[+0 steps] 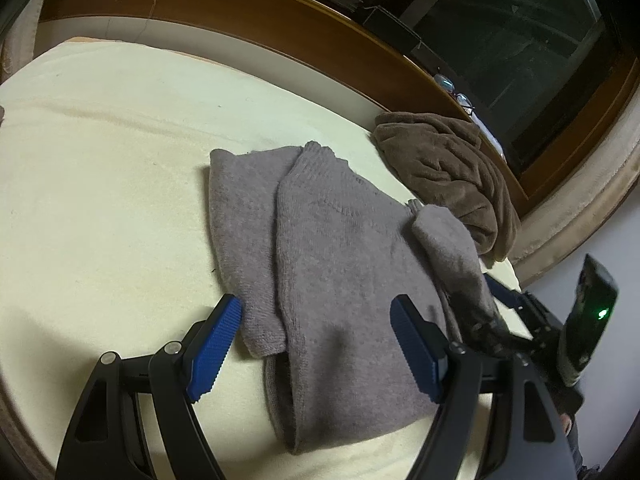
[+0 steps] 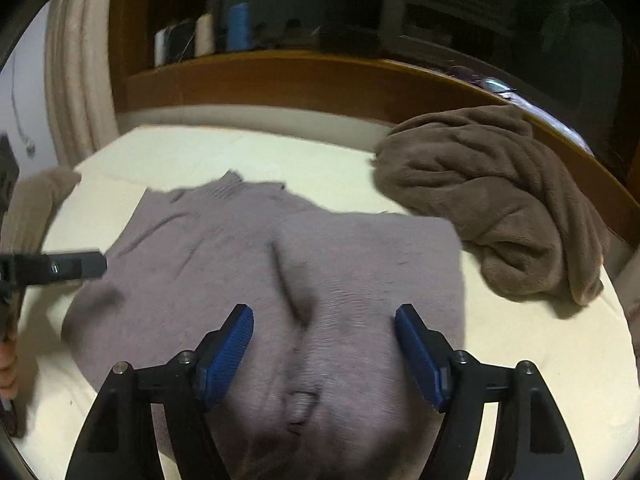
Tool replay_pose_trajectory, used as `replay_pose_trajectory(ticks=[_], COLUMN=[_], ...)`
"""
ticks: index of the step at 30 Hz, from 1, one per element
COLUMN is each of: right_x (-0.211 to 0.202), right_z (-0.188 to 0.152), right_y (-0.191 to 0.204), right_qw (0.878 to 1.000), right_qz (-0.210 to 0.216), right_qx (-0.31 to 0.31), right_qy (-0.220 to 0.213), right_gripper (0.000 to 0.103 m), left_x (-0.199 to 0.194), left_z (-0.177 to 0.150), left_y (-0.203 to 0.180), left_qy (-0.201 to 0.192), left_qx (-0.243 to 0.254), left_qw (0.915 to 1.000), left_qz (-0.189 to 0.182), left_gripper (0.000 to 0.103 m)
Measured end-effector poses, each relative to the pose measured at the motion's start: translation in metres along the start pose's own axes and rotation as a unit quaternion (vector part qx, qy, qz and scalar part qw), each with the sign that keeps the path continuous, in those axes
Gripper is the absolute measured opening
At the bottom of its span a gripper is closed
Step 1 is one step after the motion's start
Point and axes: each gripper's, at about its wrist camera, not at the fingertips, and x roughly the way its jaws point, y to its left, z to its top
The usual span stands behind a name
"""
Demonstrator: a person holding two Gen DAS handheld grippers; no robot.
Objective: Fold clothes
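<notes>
A grey knit sweater (image 1: 332, 256) lies partly folded on the cream bed cover (image 1: 100, 200). My left gripper (image 1: 316, 340) is open just above the sweater's near edge, empty. In the left wrist view the right gripper (image 1: 516, 320) sits at the right, beside a raised fold of the sweater. In the right wrist view the sweater (image 2: 280, 280) fills the middle, blurred near the fingers. My right gripper (image 2: 324, 352) is open over the sweater with nothing between the pads. The left gripper (image 2: 52, 268) shows at the left edge of the right wrist view.
A crumpled brown fleece garment (image 1: 452, 176) (image 2: 500, 200) lies at the bed's far right. A wooden ledge (image 1: 280, 28) with eyeglasses (image 1: 456, 92) runs behind the bed. A phone (image 1: 592, 312) is mounted on the right gripper. Thread spools (image 2: 208, 32) stand on a shelf.
</notes>
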Motion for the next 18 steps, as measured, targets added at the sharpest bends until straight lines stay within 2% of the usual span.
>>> replay_pose_trajectory(ticks=[3, 6, 8, 12, 14, 18], right_x=[0.012, 0.011, 0.01, 0.01, 0.013, 0.019], right_z=[-0.006, -0.009, -0.01, -0.012, -0.012, -0.009], right_y=[0.0, -0.015, -0.025, -0.035, -0.031, -0.009], right_qw=[1.0, 0.999, 0.999, 0.998, 0.998, 0.998], right_qz=[-0.012, -0.021, -0.024, -0.035, -0.045, -0.059], right_qx=[0.0, 0.021, 0.035, 0.047, 0.039, -0.015], right_qy=[0.022, 0.022, 0.022, 0.022, 0.023, 0.03], right_gripper=[0.075, 0.072, 0.065, 0.065, 0.065, 0.068], left_x=[0.001, 0.003, 0.004, 0.005, 0.006, 0.005], left_z=[0.0, 0.0, -0.001, -0.002, -0.002, -0.002], left_y=[0.002, 0.003, 0.003, 0.002, 0.002, 0.002], left_qy=[0.0, 0.004, 0.008, 0.009, 0.009, 0.008], left_qx=[-0.005, -0.006, -0.005, -0.001, -0.001, -0.002], left_qw=[1.0, 1.0, 1.0, 1.0, 1.0, 1.0], left_qz=[0.0, -0.001, -0.002, -0.002, -0.002, -0.001], left_gripper=[0.081, 0.081, 0.081, 0.081, 0.081, 0.081])
